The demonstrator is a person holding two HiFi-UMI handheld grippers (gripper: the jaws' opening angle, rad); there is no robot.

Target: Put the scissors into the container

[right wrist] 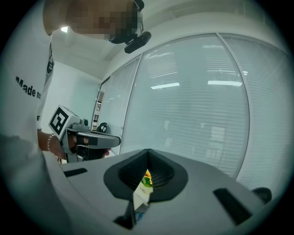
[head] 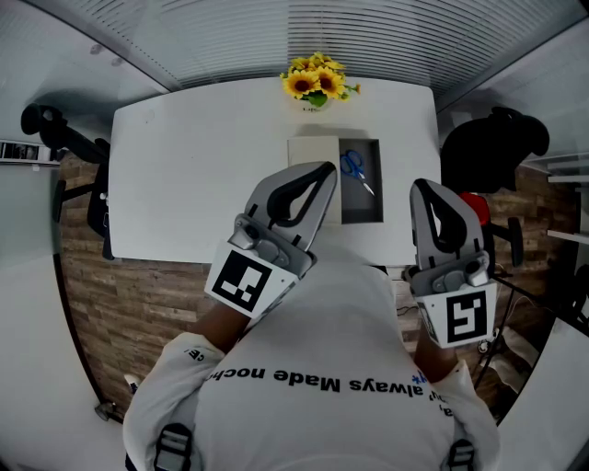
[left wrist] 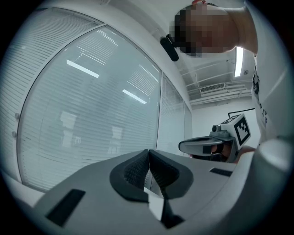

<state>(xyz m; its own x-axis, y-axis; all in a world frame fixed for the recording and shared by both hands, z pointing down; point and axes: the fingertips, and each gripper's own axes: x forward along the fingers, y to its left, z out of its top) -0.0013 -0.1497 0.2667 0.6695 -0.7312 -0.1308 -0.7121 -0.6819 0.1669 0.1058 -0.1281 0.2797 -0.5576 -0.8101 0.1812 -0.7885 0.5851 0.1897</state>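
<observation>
White bench (head: 184,175) dead centre, its far edge up by a wall of slatted blinds (head: 304,28). Wood-plank floor (head: 129,294) showing on both sides. A black chair (head: 64,133) sits off the bench's left end, another black chair (head: 492,143) off the right. Over in the left gripper view, tall glazed panels (left wrist: 92,105) backed by blinds, light reflections streaked across them, and one bright strip light (left wrist: 239,62) on the white ceiling.
</observation>
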